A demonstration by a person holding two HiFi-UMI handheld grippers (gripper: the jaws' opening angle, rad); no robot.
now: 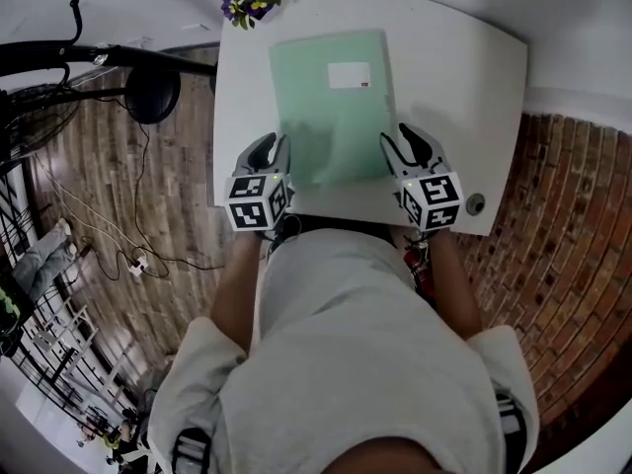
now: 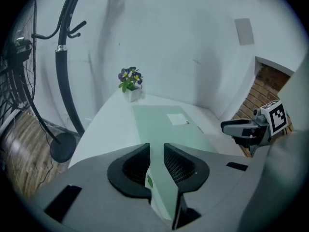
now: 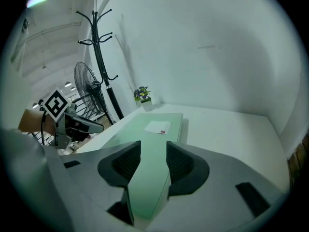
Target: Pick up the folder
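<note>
Left claw (image 1: 274, 149) and right claw (image 1: 405, 142) stand parted at folder's (image 1: 334, 107) near corners.

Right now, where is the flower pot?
In the head view, the flower pot stands at the far left corner of the white table, just beyond the green folder.

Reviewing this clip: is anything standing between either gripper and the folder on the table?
Nothing visible does. The left gripper and right gripper sit at the near corners of the folder, jaws apart with its edge between them. The small flower pot stands at the far corner of the table, away from both grippers.
</note>
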